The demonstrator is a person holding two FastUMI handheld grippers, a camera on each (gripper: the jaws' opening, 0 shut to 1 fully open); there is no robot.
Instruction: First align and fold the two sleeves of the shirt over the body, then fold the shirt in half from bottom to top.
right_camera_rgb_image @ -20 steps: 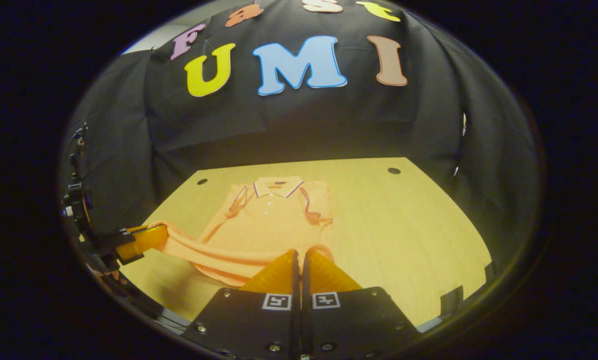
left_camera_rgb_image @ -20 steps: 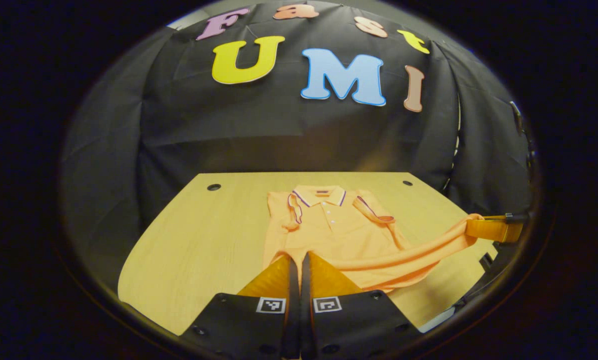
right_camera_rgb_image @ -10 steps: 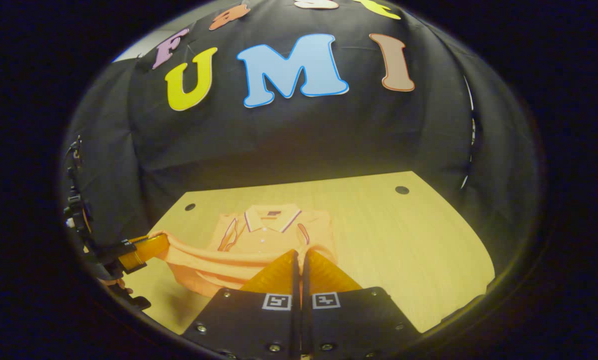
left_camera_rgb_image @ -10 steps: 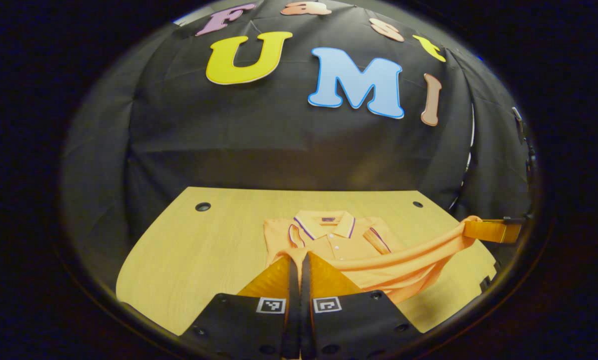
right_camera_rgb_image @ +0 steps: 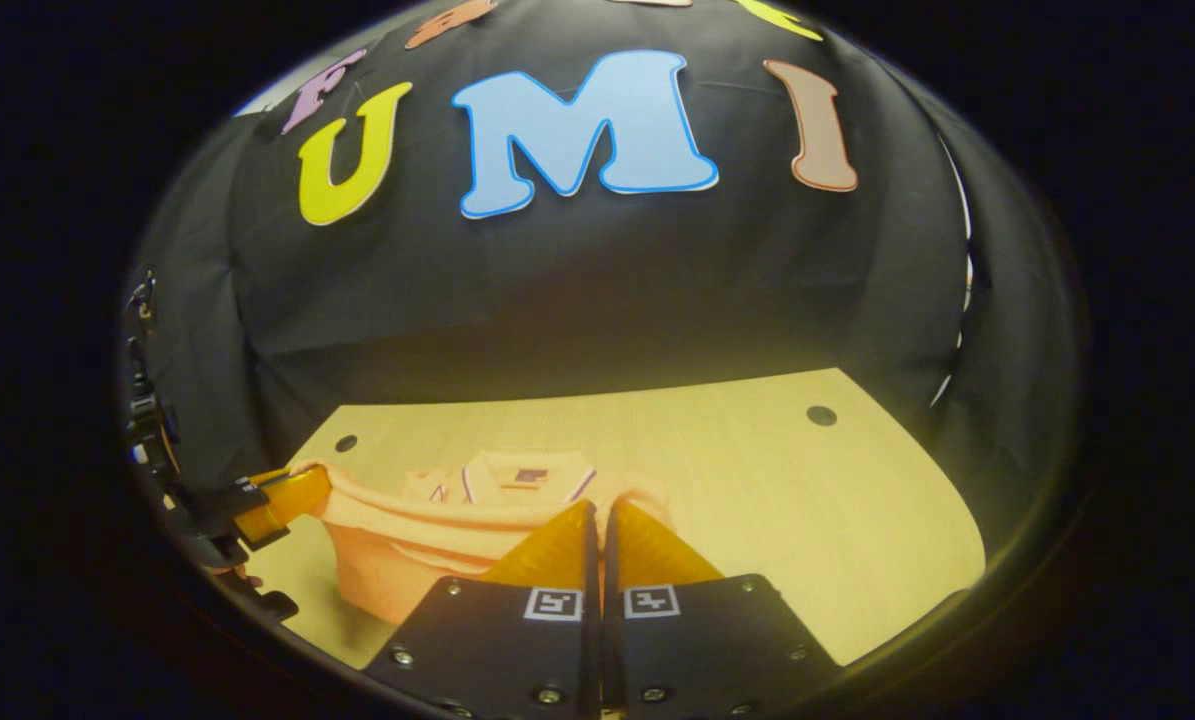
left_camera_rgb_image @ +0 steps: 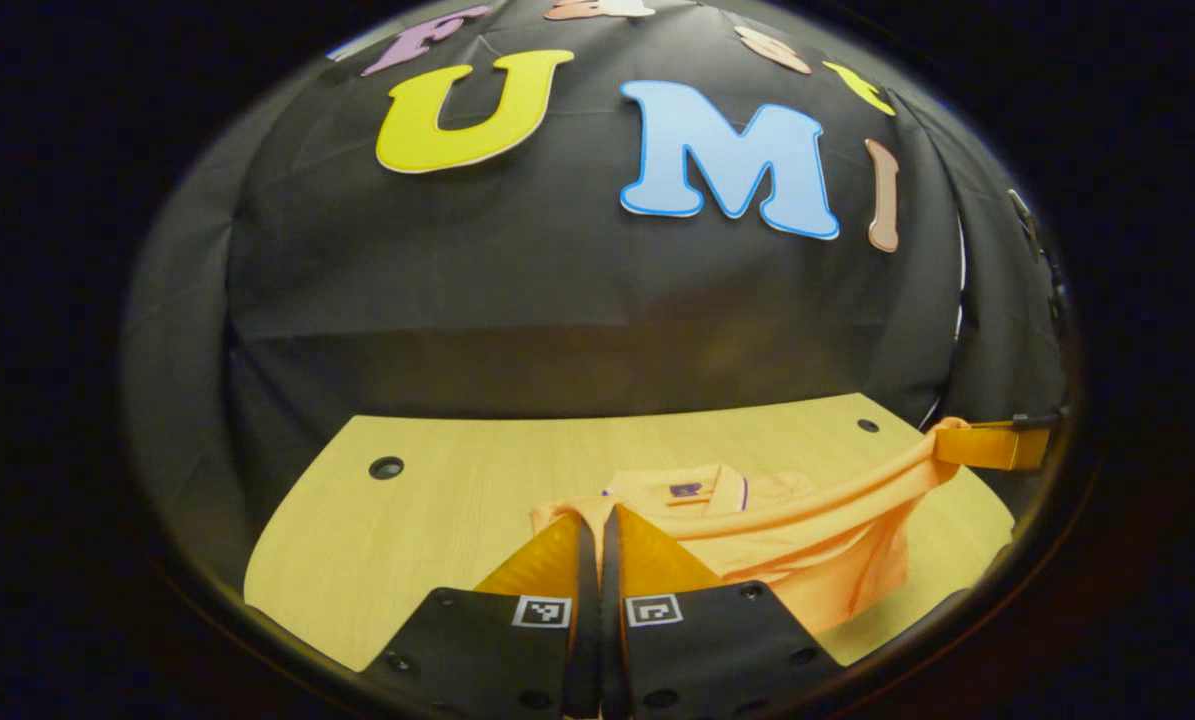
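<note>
An orange polo shirt lies on the wooden table, its collar toward the wall. In the left gripper view my left gripper is shut on the hem's left corner, lifted off the table. My right gripper shows at the far right, holding the other hem corner, the hem stretched between them. In the right gripper view my right gripper is shut on the shirt hem, and the left gripper shows at the left. The collar peeks over the raised hem. The sleeves are hidden.
The table has round holes near its far corners. The black booth wall rises right behind the table's far edge. Bare wood lies left of the shirt in the left gripper view and right of it in the right gripper view.
Both grippers have carried the lifted hem forward toward the collar. The raised hem now covers most of the shirt body and the folded sleeves, which showed before.
</note>
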